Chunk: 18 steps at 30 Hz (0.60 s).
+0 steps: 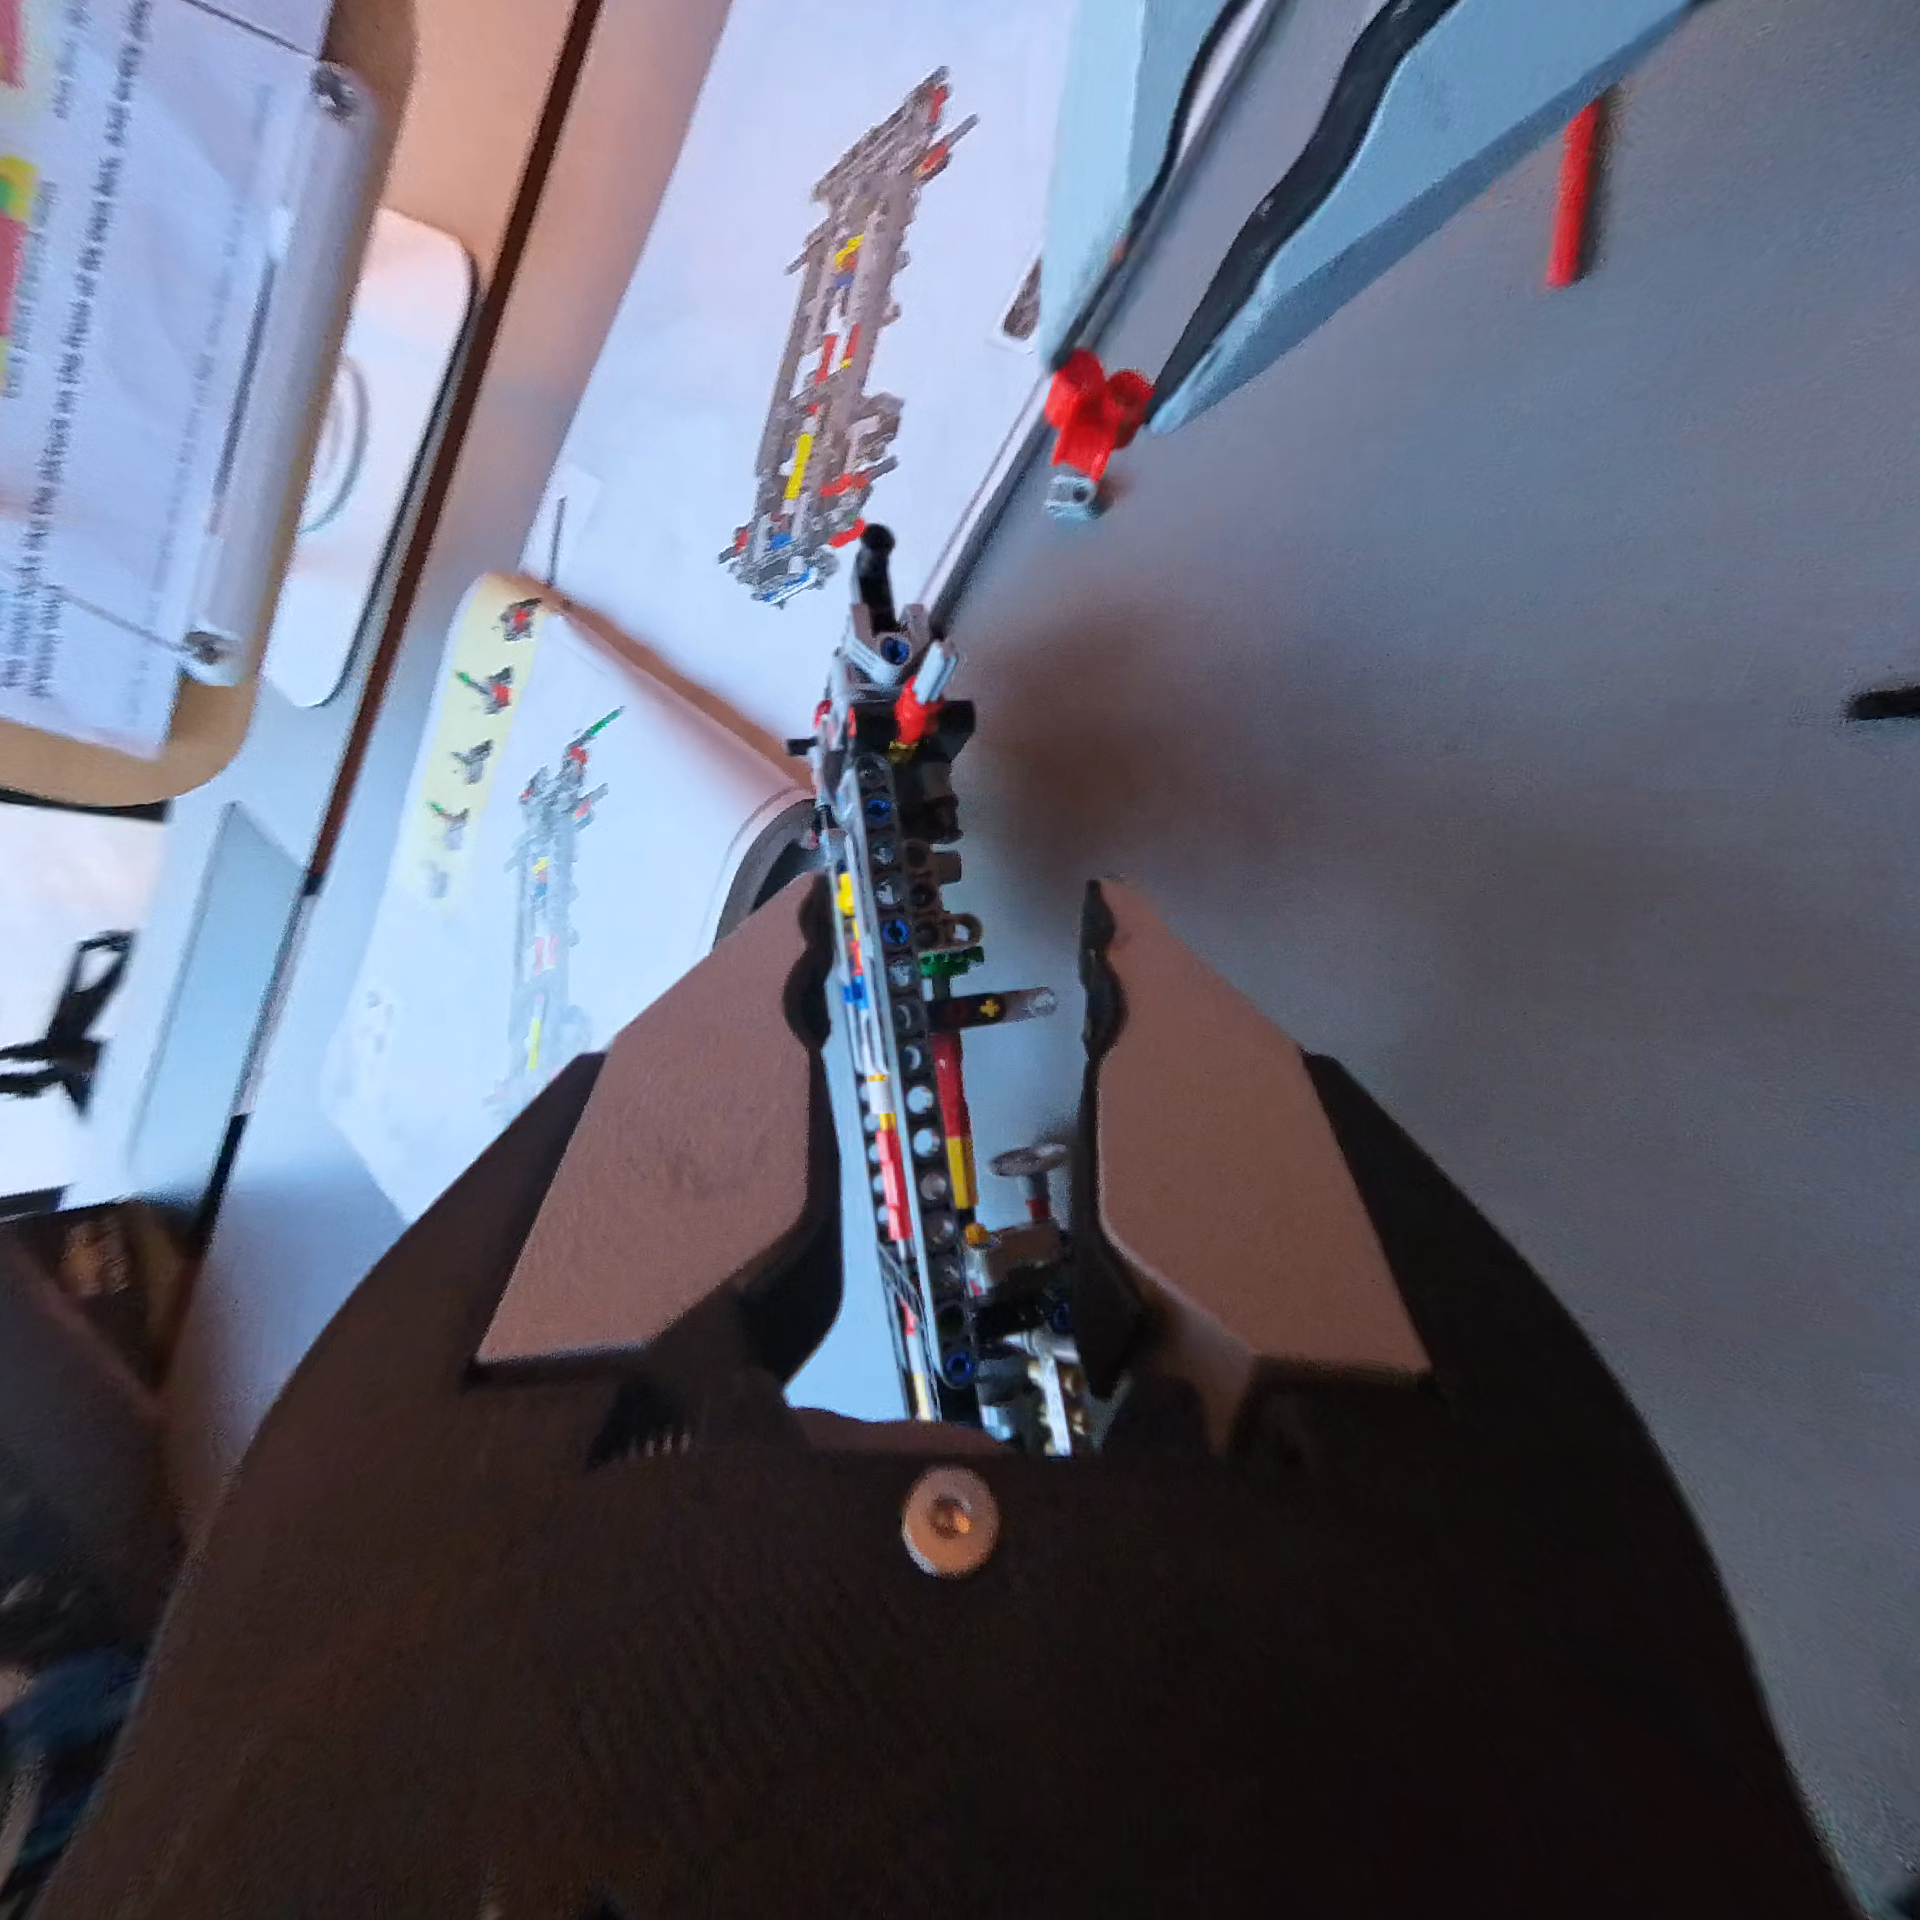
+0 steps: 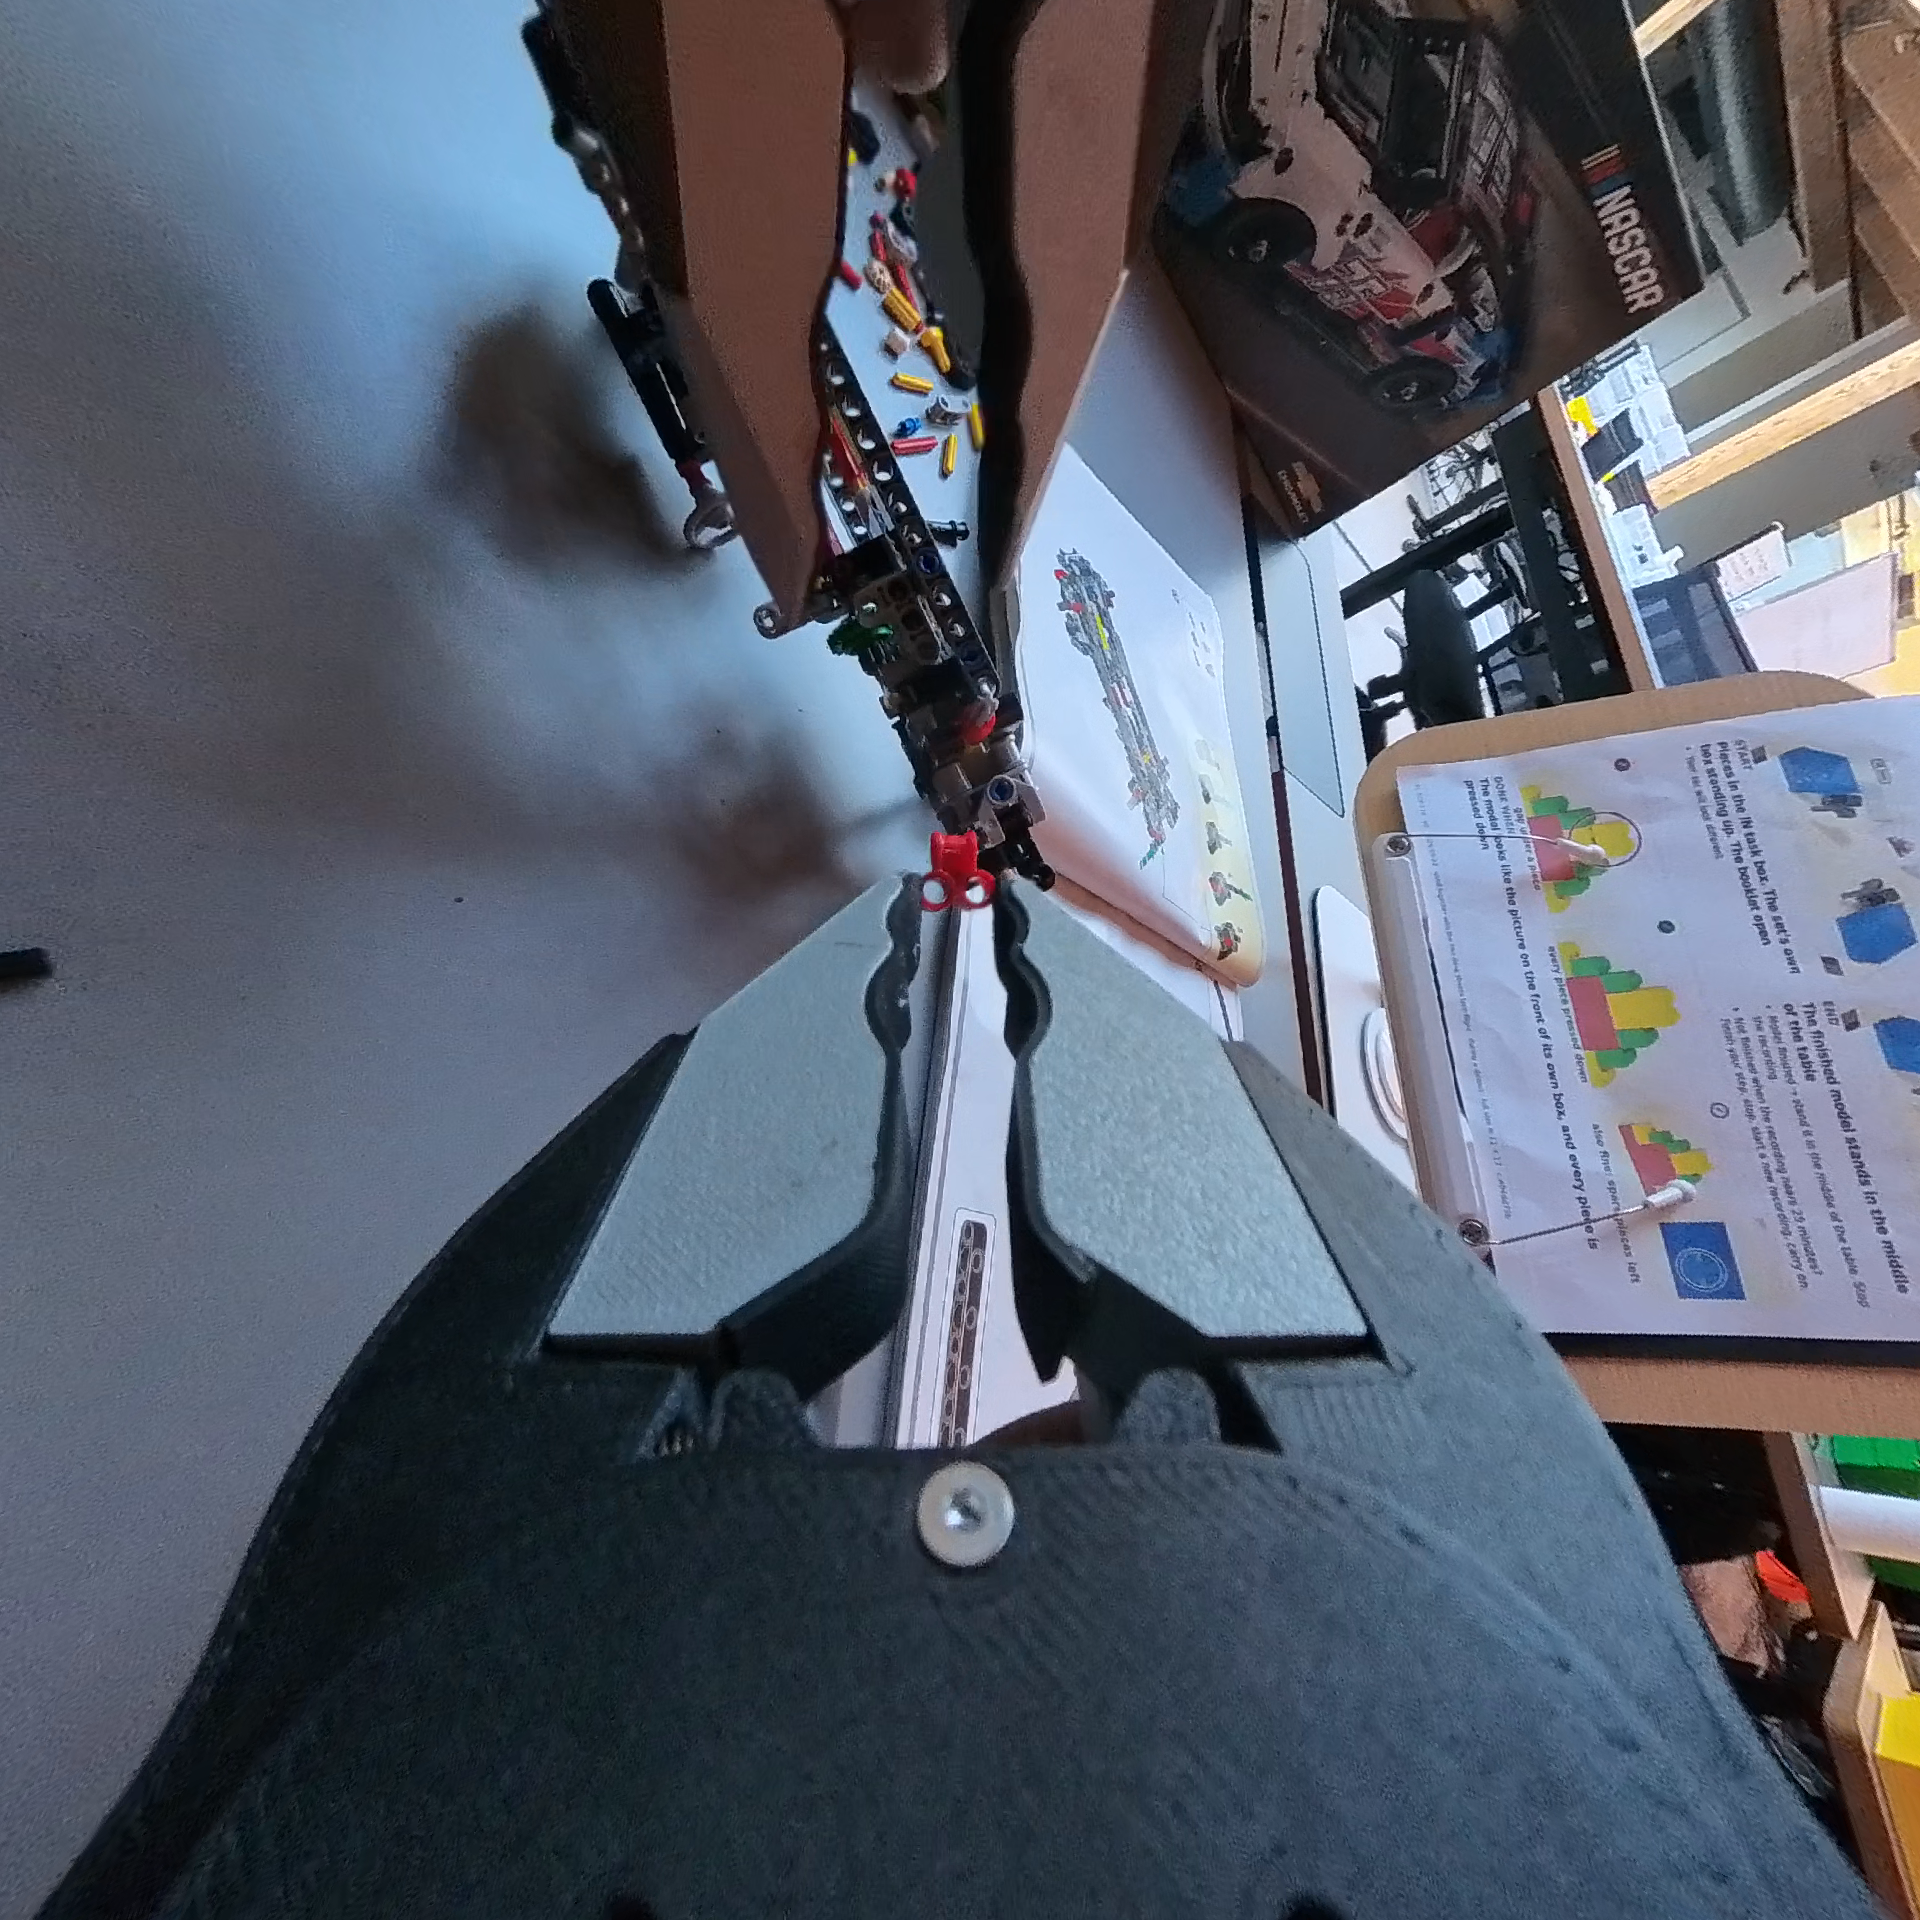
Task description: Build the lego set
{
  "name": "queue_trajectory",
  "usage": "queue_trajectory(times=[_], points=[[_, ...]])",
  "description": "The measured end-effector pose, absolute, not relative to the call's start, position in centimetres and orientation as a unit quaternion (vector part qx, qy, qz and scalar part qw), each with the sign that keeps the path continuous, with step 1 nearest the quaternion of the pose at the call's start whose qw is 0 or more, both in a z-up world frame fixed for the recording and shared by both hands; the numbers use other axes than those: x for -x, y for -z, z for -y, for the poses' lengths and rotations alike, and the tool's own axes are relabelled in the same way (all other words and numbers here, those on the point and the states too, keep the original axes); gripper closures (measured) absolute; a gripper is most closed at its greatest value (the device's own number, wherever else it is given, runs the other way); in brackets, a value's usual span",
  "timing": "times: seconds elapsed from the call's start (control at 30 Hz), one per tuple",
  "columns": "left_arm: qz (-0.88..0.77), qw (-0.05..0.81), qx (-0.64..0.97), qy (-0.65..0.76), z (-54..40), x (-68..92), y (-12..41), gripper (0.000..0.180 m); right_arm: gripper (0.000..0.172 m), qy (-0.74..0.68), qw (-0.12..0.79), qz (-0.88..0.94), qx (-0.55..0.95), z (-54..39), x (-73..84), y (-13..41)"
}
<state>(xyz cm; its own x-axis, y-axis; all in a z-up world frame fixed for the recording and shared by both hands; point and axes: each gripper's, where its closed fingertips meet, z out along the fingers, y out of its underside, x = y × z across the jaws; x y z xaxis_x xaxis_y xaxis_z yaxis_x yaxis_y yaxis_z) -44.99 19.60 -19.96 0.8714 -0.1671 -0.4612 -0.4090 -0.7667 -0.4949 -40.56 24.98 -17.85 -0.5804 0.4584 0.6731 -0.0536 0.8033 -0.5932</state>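
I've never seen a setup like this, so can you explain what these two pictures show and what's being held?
These are two hand-held pincer tools, each with a camera looking along its two fingers. One picture is from the left gripper, whose brown fingers stand open around a long toy-brick model on the grey table, one finger clear of it. The other is from the right gripper, pinching a small red connector near the model's end. An instruction booklet and loose pieces lie nearby.
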Motion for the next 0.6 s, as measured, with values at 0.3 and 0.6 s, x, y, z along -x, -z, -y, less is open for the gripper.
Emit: queue_trajectory(times=[0.3,0.6], points=[[-0.132,0.273,0.921,-0.242,-19.5,46.6,20.8,0.137,0.16,-0.299,0.451,0.834,0.114,-24.4,39.9,16.4],[-0.149,0.228,0.925,-0.264,-20.2,47.4,22.5,0.153,0.16,-0.318,0.442,0.83,0.125,-24.5,40.0,16.5]])
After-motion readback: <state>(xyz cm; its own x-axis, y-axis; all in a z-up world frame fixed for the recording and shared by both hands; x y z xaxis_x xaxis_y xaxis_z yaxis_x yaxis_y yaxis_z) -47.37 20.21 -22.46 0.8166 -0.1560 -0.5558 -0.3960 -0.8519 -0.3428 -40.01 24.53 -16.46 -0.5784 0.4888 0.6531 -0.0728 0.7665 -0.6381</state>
